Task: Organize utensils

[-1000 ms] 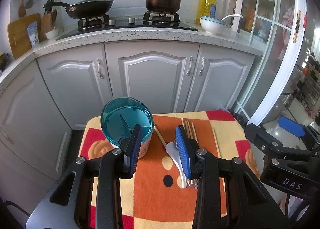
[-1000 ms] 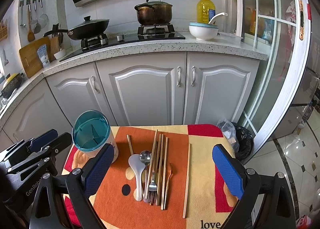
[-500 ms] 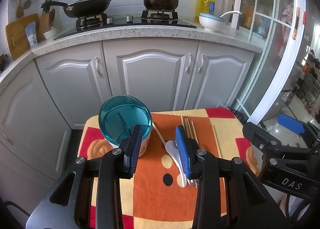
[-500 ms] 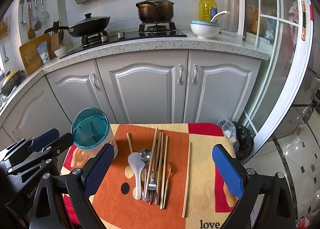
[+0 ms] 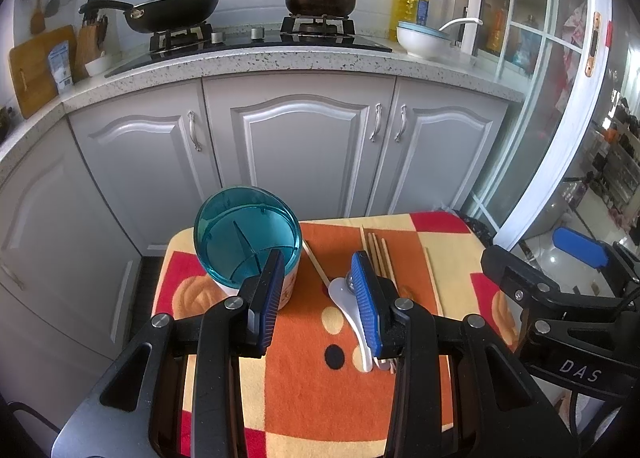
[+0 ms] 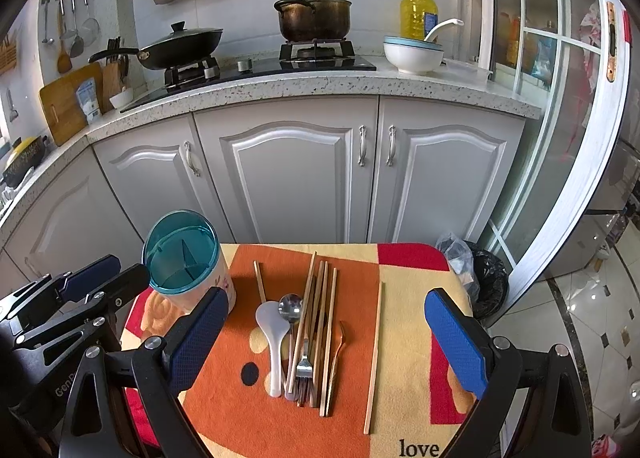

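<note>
A white utensil holder with a teal divided top [image 6: 184,258] stands at the back left of a small table under an orange, red and cream cloth [image 6: 404,322]; it also shows in the left wrist view [image 5: 248,238]. A white spoon [image 6: 273,342], a metal spoon [image 6: 291,307], a fork [image 6: 305,366], several wooden chopsticks [image 6: 320,322] and one lone chopstick [image 6: 375,354] lie on the cloth. My left gripper [image 5: 316,298] is open and empty, above the cloth between holder and white spoon [image 5: 352,310]. My right gripper [image 6: 324,342] is wide open and empty above the utensils.
Grey kitchen cabinets [image 6: 296,178] stand close behind the table, with a stove, a wok [image 6: 180,46] and a pot [image 6: 314,18] on the counter. A black bin bag [image 6: 480,274] sits at the table's right. A glass door [image 6: 560,98] is on the right.
Both views have shifted slightly, the cameras tilting or drawing back a little. Both grippers stay open and no utensil has moved.
</note>
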`<state>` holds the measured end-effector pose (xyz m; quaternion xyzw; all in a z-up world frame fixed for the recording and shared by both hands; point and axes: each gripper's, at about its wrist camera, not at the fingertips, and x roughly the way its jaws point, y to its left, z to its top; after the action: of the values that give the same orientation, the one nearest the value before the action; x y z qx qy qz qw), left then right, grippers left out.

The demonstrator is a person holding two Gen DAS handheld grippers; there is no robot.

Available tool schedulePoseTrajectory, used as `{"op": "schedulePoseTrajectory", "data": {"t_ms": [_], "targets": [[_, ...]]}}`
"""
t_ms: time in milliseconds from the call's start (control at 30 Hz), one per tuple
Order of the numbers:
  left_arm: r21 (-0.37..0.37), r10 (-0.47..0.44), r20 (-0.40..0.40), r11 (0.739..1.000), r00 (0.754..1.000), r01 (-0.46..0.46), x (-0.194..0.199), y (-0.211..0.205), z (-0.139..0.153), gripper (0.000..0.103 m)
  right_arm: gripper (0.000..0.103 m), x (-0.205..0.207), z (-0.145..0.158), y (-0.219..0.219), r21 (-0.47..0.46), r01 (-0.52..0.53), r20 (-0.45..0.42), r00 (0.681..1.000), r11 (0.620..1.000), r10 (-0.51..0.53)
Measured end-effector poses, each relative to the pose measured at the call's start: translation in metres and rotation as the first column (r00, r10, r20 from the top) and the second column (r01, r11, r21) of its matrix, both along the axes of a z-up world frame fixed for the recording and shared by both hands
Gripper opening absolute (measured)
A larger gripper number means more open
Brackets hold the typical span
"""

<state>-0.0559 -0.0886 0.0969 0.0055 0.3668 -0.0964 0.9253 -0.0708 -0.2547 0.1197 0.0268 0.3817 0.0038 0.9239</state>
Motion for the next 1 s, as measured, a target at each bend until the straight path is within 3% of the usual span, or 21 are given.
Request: {"op": "schedulePoseTrajectory", "data": {"t_ms": [1000], "targets": [[-0.018,-0.007,-0.083,1.000,0.997,0.006,0.012,0.001,-0.027,0.034,0.098,0.009,-0.023,-0.002,-0.001,0.000,-0.066,0.998,1.000,0.000]]}}
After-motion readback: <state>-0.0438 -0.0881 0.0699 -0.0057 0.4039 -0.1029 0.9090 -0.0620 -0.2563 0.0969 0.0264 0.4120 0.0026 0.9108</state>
